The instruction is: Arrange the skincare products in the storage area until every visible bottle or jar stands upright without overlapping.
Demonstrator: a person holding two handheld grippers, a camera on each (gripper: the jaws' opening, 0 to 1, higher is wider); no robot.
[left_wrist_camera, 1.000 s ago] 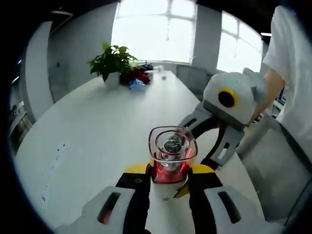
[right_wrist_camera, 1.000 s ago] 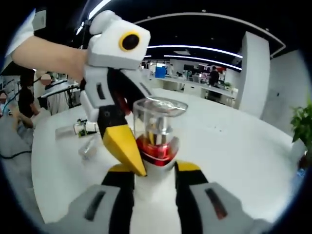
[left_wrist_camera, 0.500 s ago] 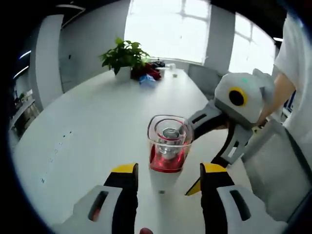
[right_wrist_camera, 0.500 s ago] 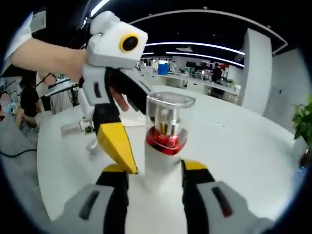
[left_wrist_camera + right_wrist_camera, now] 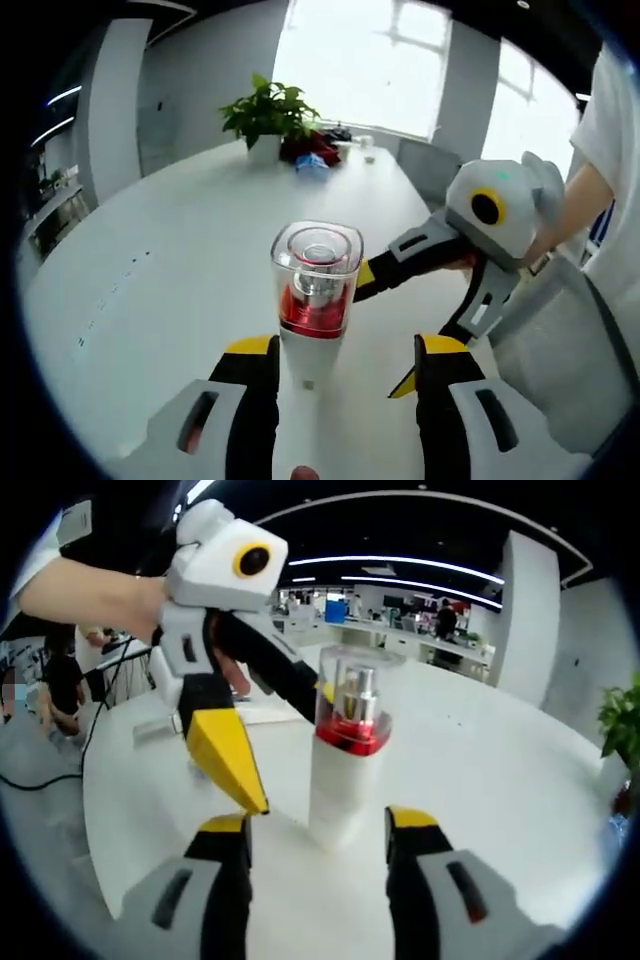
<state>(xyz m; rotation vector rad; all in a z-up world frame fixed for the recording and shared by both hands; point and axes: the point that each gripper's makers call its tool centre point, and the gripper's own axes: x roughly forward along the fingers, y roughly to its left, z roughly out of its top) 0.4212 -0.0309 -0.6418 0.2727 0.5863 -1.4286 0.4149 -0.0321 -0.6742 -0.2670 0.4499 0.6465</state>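
Note:
A skincare bottle [image 5: 312, 305] with a white body, red collar and clear square cap stands upright on the white table [image 5: 170, 270]. My left gripper [image 5: 345, 355] is open, and the bottle stands free between its yellow-tipped jaws, closer to the left one. In the right gripper view the same bottle [image 5: 345, 770] rises between the jaws of my open right gripper [image 5: 318, 825], untouched. The two grippers face each other across the bottle. The right one's fingers [image 5: 420, 250] reach in from the right, and the left one's fingers [image 5: 225, 755] hang at the left.
A potted plant [image 5: 268, 115] and red and blue items [image 5: 310, 155] sit at the table's far end. A grey chair [image 5: 560, 340] and a person in a white shirt [image 5: 615, 150] are at the right. Small items [image 5: 160, 728] lie on the table behind the left gripper.
Both grippers were shut on the bottle a second ago. They have opened and drawn back, and the bottle now stands on the table by itself.

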